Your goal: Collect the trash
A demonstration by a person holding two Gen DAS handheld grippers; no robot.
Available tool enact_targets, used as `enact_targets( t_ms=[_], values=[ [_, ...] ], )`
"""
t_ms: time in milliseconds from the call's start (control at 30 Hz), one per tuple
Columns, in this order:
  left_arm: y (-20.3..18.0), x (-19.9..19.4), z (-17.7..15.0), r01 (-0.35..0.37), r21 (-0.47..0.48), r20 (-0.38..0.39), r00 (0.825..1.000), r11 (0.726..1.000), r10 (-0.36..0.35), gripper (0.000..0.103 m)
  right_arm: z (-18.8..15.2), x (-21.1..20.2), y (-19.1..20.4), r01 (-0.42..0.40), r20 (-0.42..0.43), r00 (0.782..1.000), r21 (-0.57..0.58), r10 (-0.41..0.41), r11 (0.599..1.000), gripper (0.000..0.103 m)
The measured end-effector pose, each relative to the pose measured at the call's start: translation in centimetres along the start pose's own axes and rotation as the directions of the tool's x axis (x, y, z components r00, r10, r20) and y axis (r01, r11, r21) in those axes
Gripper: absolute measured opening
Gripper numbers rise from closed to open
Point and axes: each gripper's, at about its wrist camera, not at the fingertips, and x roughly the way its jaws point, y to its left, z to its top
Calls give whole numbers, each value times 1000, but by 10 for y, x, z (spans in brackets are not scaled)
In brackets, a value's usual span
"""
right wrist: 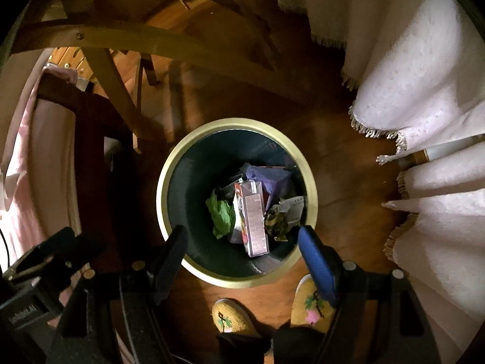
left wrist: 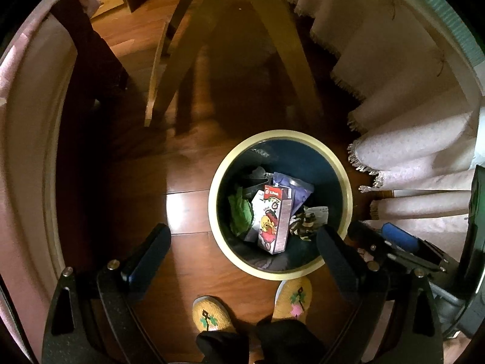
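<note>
A round bin with a cream rim (left wrist: pixel 280 135) (right wrist: pixel 236 123) stands on the wooden floor right below both grippers. Inside it lie a cartoon-printed carton (left wrist: pixel 274 221) (right wrist: pixel 254 224), crumpled green paper (left wrist: pixel 239 212) (right wrist: pixel 221 212), a purple bag (left wrist: pixel 294 188) (right wrist: pixel 269 179) and a camouflage-patterned wrapper (left wrist: pixel 303 227) (right wrist: pixel 275 221). My left gripper (left wrist: pixel 242 229) is open and empty, its right finger over the bin's near rim. My right gripper (right wrist: pixel 242 229) hangs open and empty over the bin's near edge. Each gripper shows at the edge of the other's view.
A person's yellow embroidered slippers (left wrist: pixel 294 297) (right wrist: pixel 225 315) stand just in front of the bin. Pale wooden chair legs (left wrist: pixel 282 45) rise behind it. A white fringed cloth (left wrist: pixel 409 145) (right wrist: pixel 418 91) hangs at the right, and a pink cloth (right wrist: pixel 18 157) at the left.
</note>
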Motion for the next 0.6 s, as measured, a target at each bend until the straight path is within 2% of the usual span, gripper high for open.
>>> enact_targets(
  t_ms=[300,500,600],
  values=[
    [-8,-40,-1,-17,-5,12,1000,1000,17,96,-1,-40,14,35,15,999,-44,-34,998,76],
    [-9,-95,-1,-11,-14,2,1000,1000,11,96,0,-95,28,18,3,1000,-34,-18,999,76],
    [-11,-136,1,-15,-2,22,1000,1000,15,96,0,-127,38,24,8,1000,-44,-24,999,76]
  ],
)
